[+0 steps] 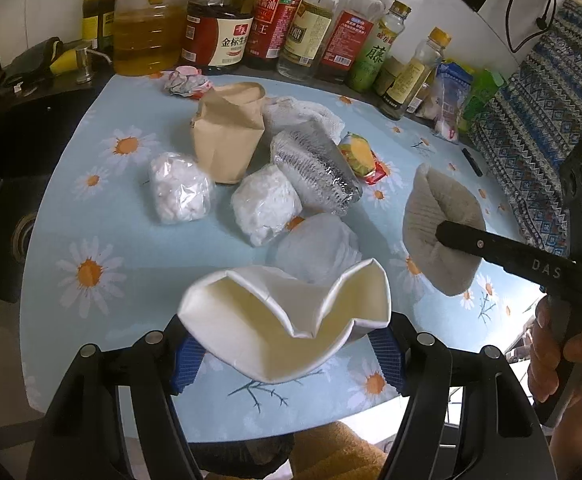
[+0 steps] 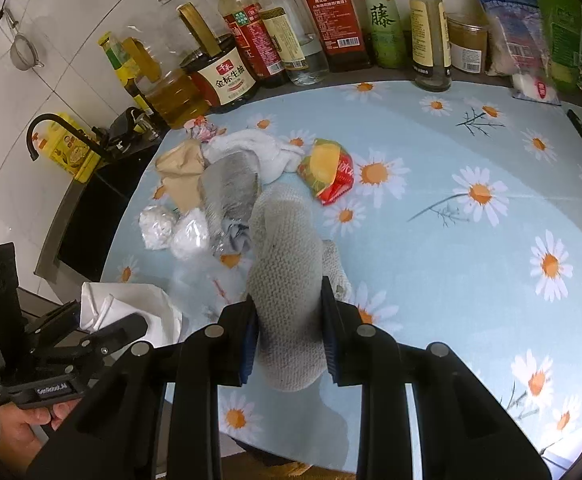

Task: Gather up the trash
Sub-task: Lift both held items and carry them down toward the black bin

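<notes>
My left gripper is shut on a white paper bag, held open-mouthed above the table's near edge; the bag also shows in the right wrist view. My right gripper is shut on a grey knitted cloth, held above the table; in the left wrist view the cloth hangs from the right gripper's fingers at right. Trash lies on the daisy tablecloth: a brown paper bag, two clear bags of white bits, a silver foil wrapper, a yellow-red snack packet.
A row of oil and sauce bottles stands along the table's far edge. A white cloth and a crumpled wrapper lie behind the pile. A black sink with faucet is left of the table. A patterned cloth hangs at right.
</notes>
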A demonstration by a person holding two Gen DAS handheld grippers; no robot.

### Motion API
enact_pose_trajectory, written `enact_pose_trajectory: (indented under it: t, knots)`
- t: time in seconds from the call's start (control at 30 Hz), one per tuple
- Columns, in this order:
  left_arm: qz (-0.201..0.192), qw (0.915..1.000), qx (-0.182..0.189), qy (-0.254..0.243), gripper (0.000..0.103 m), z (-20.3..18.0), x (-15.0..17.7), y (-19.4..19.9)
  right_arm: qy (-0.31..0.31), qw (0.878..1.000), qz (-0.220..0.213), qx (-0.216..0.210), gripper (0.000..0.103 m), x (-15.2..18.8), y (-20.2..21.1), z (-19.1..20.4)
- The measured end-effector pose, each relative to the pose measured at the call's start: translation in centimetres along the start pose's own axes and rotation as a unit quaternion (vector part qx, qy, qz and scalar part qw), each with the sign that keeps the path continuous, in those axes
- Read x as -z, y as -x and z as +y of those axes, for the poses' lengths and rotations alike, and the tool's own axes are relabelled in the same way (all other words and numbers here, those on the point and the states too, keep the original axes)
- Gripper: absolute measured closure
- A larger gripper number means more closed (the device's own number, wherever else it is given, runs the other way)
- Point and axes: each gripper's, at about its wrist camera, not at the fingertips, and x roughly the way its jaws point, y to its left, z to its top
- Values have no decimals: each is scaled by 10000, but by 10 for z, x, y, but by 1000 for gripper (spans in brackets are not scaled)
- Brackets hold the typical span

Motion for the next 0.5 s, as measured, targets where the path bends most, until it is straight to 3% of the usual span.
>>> enact_pose_trajectory:
  t: [0.5]
  knots:
    - [-404, 9986, 193, -267, 34, 17, 34, 72, -9, 9989, -442, 154, 74, 57, 57, 58]
